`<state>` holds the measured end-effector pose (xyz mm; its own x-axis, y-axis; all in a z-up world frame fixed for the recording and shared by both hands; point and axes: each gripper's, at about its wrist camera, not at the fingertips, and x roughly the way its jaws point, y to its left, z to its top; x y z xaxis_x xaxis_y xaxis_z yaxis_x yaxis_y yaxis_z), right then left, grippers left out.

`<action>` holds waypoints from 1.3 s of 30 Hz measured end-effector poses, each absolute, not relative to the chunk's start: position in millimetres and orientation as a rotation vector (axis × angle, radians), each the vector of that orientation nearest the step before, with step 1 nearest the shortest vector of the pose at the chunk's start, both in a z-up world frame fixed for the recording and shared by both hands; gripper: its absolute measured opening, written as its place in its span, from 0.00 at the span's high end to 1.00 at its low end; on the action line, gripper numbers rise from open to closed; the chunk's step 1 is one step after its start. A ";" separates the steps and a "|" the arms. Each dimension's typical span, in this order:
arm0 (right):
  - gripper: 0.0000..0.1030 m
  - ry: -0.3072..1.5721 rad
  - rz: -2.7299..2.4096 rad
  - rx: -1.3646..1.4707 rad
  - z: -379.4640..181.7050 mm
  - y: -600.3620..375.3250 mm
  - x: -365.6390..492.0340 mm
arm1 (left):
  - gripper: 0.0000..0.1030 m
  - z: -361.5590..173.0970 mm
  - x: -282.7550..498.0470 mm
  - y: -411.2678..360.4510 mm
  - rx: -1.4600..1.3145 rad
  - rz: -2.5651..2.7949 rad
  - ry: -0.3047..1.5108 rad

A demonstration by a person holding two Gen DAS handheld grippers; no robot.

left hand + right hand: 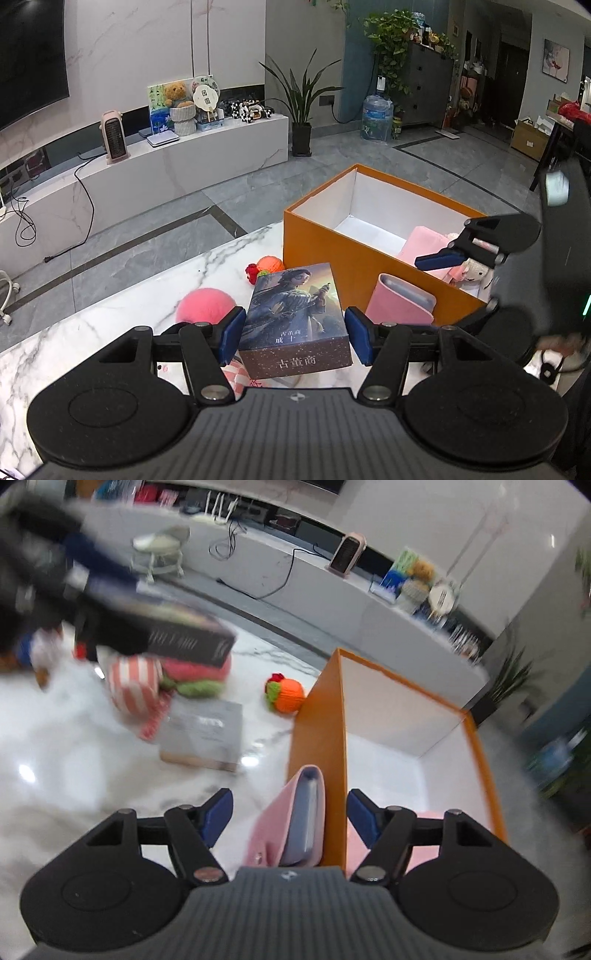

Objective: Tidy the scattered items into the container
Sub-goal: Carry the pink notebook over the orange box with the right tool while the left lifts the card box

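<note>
The left gripper (294,334) tilts downward, its blue fingers (232,334) clamped on the sides of a dark illustrated box (295,321), held above the marble worktop (110,332). The right gripper (290,818) also points down, straddling the near wall of the orange container (317,738); its fingers stand apart with nothing gripped, a pink case (291,823) leaning between them against that wall. The container's far end, toward twelve o'clock, lies open. At eleven o'clock of the right gripper an orange knitted toy (288,694) sits just beside the container's corner.
</note>
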<state>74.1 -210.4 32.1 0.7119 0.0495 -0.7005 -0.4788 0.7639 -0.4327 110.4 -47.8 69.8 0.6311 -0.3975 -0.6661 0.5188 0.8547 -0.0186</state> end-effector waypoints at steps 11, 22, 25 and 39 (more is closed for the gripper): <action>0.32 0.616 0.162 -0.995 -18.2 -176.3 53.9 | 0.33 74.2 105.5 -44.0 0.167 -0.538 0.708; 0.33 0.616 0.244 -0.898 -8.4 -164.0 40.8 | 0.33 73.4 106.0 -44.0 0.167 -0.535 0.714; 0.33 0.582 0.209 -0.977 -21.4 -159.8 42.3 | 0.33 72.5 105.8 -45.9 0.170 -0.541 0.716; 0.57 0.550 0.261 -1.143 -71.7 -132.7 43.8 | 0.33 73.7 100.2 -38.4 0.162 -0.540 0.713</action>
<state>43.8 -132.7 -71.7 0.8393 -0.0792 -0.5379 -0.4665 0.4035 -0.7872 100.2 -38.4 73.7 0.6265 -0.4148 -0.6599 0.5227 0.8516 -0.0391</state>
